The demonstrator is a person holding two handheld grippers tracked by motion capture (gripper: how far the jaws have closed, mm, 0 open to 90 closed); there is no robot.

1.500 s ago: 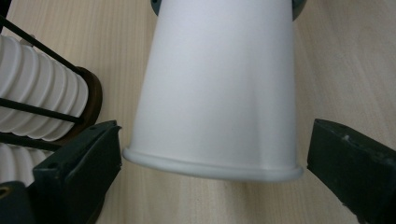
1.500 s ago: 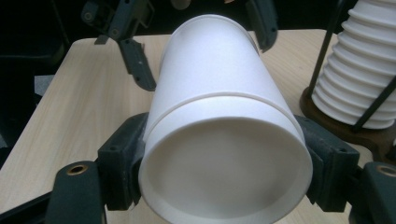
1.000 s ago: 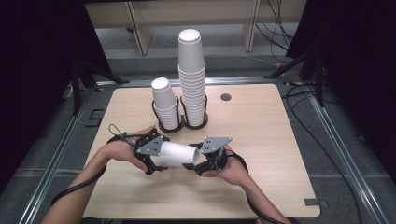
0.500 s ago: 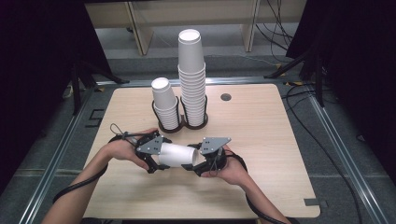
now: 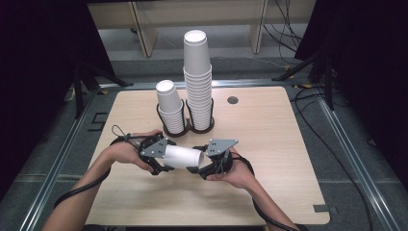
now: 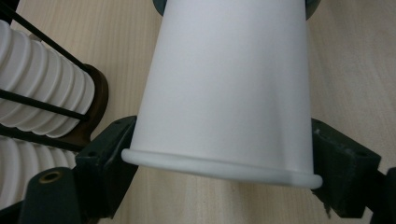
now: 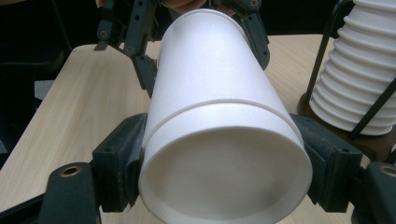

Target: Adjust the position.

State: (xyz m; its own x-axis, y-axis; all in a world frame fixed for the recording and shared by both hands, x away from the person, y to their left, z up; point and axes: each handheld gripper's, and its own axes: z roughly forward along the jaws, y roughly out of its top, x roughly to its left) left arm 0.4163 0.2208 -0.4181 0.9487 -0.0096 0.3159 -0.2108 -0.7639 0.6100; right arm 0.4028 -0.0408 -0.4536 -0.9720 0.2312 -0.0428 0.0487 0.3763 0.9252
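White paper cup (image 5: 182,157) lies on its side in the air just over the light wood table (image 5: 288,159), bridged between my two tools, in front of the cup rack.

Left gripper (image 5: 161,159): jaws have just been closing, with the cup between them. In the left gripper view both black pads sit flat against the cup wall right behind the rolled rim, one each side. Clenched on the cup, rim end.

Right gripper (image 5: 202,161): jaws have just been opening, cup between them. In the right gripper view the pads flank the cup's other end and look to be right at the wall on both sides. Can't tell whether they press or only touch, so grip on my right is unconfirmed. A thin raised ring runs around the cup just ahead of these jaws; can't tell if that is a second nested cup or a band on one.

Cup axis runs left to right across the table, roughly level. My left hand (image 5: 122,153) and right hand (image 5: 235,171) are low, near the tabletop, cables trailing back toward me.

Behind the cup: black wire two-slot cup holder (image 5: 192,129), well clear of the grippers. Short stack of white cups (image 5: 171,108) in its left slot, tall stack of white cups (image 5: 197,82) in its right slot, both upside down. Small dark round grommet (image 5: 233,100) in the table to the right of the tall stack.
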